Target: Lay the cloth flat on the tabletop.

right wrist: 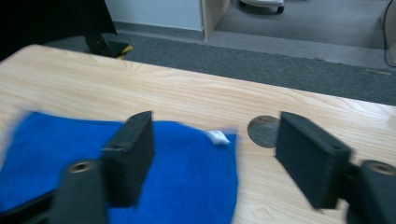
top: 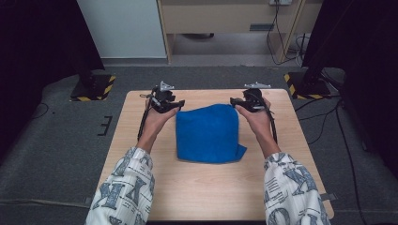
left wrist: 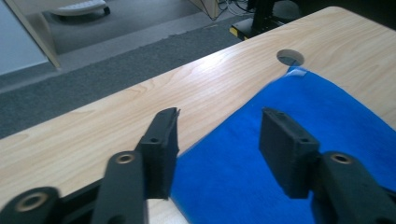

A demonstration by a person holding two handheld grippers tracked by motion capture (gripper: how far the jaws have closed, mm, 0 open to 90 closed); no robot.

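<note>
A folded blue towel (top: pixel 208 133) lies flat in the middle of the wooden table (top: pixel 197 187). My left gripper (top: pixel 180 104) hovers at the towel's far left corner, jaws open with nothing between them. In the left gripper view the blue towel (left wrist: pixel 280 158) lies under and past my open left gripper (left wrist: pixel 219 140). My right gripper (top: pixel 233 101) is at the towel's far right corner, also open. In the right gripper view the blue towel (right wrist: pixel 177 163) with a small white tag (right wrist: pixel 218 136) lies below my open right gripper (right wrist: pixel 215 154).
A round cable hole (right wrist: pixel 263 130) in the table sits just beyond the towel's far right corner. Black stands with yellow-striped bases (top: pixel 92 87) flank the table's far corners. Grey carpet (top: pixel 56 140) surrounds the table.
</note>
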